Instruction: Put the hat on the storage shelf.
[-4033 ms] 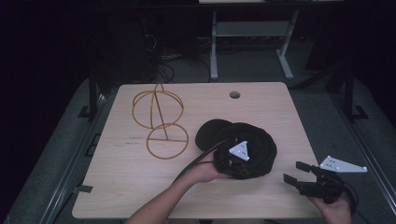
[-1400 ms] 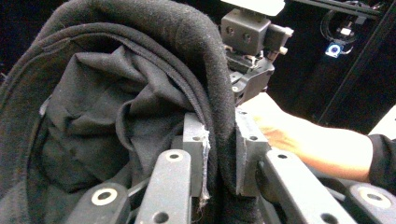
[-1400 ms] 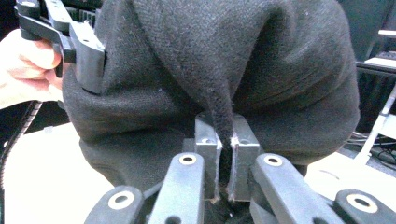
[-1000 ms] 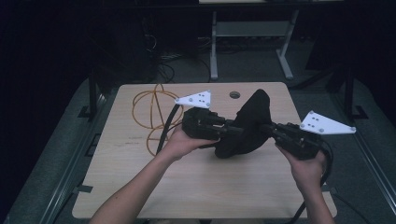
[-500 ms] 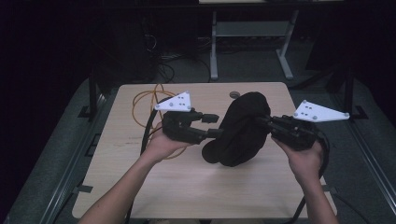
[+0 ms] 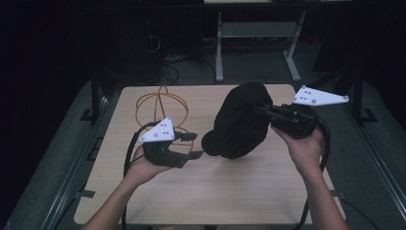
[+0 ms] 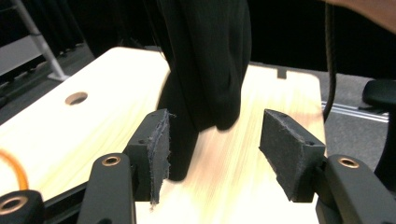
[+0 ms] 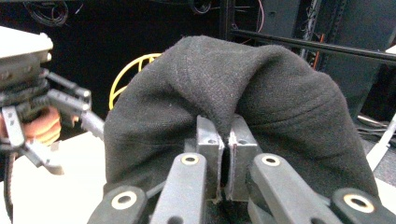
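High view: black cap (image 6: pixel 239 122) hangs above the table (image 6: pixel 249 191), pinched by its fabric in the right gripper (image 6: pixel 268 112). Left gripper (image 6: pixel 194 145), jaws just opened and empty, sits just beside the cap's lower edge; regrip the brim squarely, avoiding the orange wire stand (image 6: pixel 155 108) behind.

From my high view the black cap (image 6: pixel 238 122) hides the right gripper (image 6: pixel 266 112)'s tips; my left gripper view crops its top, and the table (image 7: pixel 93 121) blurs below.

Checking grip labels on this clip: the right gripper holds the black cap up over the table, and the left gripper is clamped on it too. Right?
Not quite. The left gripper is open and off the black cap, as the left gripper view shows; its jaws have just been opening. The right gripper does hold it.
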The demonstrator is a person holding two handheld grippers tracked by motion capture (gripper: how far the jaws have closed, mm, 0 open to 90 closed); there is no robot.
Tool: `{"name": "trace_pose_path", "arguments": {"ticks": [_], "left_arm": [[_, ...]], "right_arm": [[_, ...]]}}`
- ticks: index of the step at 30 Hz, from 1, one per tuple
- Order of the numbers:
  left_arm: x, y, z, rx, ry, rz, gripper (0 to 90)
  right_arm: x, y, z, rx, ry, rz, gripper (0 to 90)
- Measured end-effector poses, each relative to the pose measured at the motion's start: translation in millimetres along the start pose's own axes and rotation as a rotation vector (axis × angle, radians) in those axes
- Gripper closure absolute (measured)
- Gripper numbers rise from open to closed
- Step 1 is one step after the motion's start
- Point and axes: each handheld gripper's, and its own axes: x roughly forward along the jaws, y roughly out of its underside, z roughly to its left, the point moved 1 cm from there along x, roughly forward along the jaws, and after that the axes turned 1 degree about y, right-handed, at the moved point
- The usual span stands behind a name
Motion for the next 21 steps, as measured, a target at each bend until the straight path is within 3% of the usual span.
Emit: {"name": "trace_pose_path", "arguments": {"ticks": [11, 17, 21], "left_arm": [[-7.8, 51.3, -8.2, -0.04, -0.019, 0.054, 41.7], [-6.2, 68.7, -9.6, -0.055, -0.012, 0.062, 41.6], [-1.7, 84.6, -10.3, -0.088, -0.002, 0.074, 41.6]], "right_arm": [[19.6, -17.5, 5.8, -0.012, -0.001, -0.1, 86.7], [31.2, -25.1, 10.6, -0.021, -0.013, -0.102, 86.8], [40.2, -32.4, 15.2, -0.028, -0.035, -0.096, 86.9]]}}
